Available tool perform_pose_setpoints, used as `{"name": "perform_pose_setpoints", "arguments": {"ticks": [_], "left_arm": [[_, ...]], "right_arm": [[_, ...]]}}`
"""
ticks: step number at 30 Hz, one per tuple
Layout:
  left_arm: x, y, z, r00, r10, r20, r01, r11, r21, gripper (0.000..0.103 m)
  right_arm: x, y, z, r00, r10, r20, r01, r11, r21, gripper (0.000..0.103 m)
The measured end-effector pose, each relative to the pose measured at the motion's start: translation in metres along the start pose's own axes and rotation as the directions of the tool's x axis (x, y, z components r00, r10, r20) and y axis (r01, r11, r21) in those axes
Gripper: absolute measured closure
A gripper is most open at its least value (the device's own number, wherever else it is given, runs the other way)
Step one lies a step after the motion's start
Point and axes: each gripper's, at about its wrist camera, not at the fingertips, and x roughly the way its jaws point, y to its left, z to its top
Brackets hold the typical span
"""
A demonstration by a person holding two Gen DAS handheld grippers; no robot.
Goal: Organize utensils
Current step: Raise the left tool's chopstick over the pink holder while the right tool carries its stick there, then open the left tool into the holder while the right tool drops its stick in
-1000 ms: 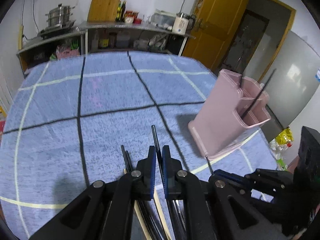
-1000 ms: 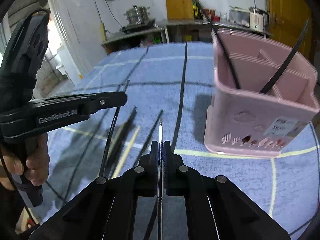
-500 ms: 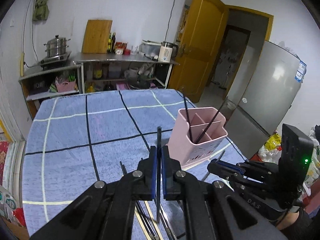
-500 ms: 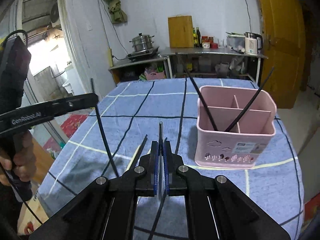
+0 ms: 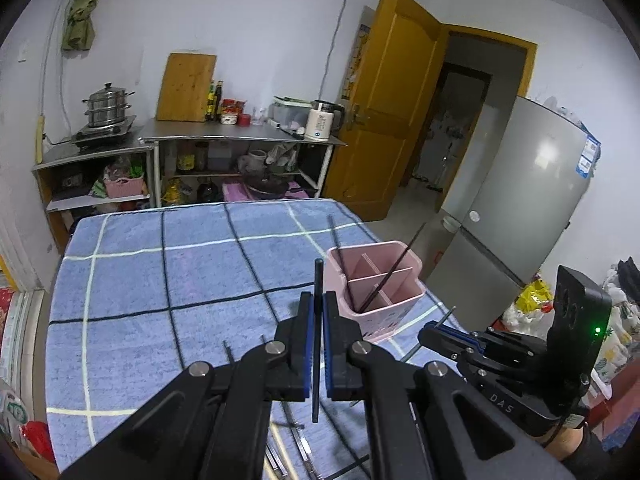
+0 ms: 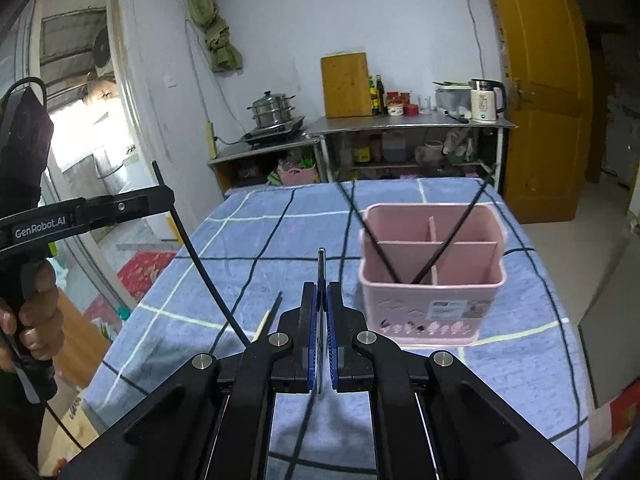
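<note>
**Kid:** Blue checked cloth covers the table [image 5: 168,280], and a kitchen shelf and a yellow door stand behind it. What just changed?

**Helper:** Both sticks went up. A moment ago they lay low on the cloth. Now the left hand-held gripper [image 5: 319,312] is pinched shut on a black chopstick [image 5: 317,344], and it hangs in the air. The right hand-held gripper [image 6: 321,308] is pinched shut on a thin chopstick [image 6: 321,264] too, seen edge-on.

**Kid:** So what does that mean?

**Helper:** I think the picking up is done. Next they likely go into the pink holder [image 6: 430,304], which stands on the table, just ahead and to the right.

**Kid:** How many are in it already?

**Helper:** Two black chopsticks [image 6: 448,240], leaning and crossing each other. The holder has three boxes inside, by my count.

**Kid:** And on the cloth?

**Helper:** At least two, a black one and a pale one [image 6: 267,320], side by side. More may lie under the grippers, but they are hidden, so I cannot count them all.
</note>
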Motion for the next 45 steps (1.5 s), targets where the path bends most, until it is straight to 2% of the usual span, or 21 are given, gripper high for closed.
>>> {"name": "perform_pose_setpoints", "arguments": {"ticks": [12,16,21,26,35,38,43,45], "left_arm": [[0.022,-0.038,0.058,0.993,-0.102,0.059,0.101,0.995,0.014,0.099],[0.03,-0.044,0.079,0.99,-0.108,0.089,0.107,0.994,0.017,0.099],[0.046,-0.042,0.094,0.99,-0.095,0.102,0.094,0.995,0.015,0.099],[0.071,-0.031,0.089,0.994,-0.084,0.073,0.085,0.996,-0.01,0.099],[0.12,-0.011,0.052,0.997,-0.074,-0.025,0.073,0.996,-0.053,0.099],[0.129,-0.007,0.043,0.996,-0.077,-0.049,0.074,0.996,-0.059,0.098],[0.131,-0.009,0.038,0.995,-0.083,-0.046,0.081,0.996,-0.046,0.098],[0.129,-0.01,0.039,0.996,-0.081,-0.044,0.08,0.996,-0.039,0.098]], "right_arm": [[-0.032,-0.047,0.055,0.99,-0.067,0.124,0.059,0.996,0.063,0.098],[-0.034,-0.058,0.071,0.983,-0.077,0.165,0.063,0.994,0.089,0.098],[-0.02,-0.068,0.082,0.982,-0.081,0.169,0.063,0.992,0.108,0.098],[0.008,-0.075,0.075,0.988,-0.085,0.127,0.07,0.99,0.123,0.098],[0.057,-0.09,0.04,0.996,-0.085,0.008,0.083,0.985,0.151,0.098],[0.063,-0.092,0.034,0.997,-0.083,-0.011,0.084,0.985,0.151,0.098],[0.062,-0.092,0.032,0.996,-0.088,-0.024,0.091,0.984,0.153,0.098],[0.059,-0.092,0.032,0.995,-0.1,-0.018,0.102,0.983,0.151,0.095]]}}
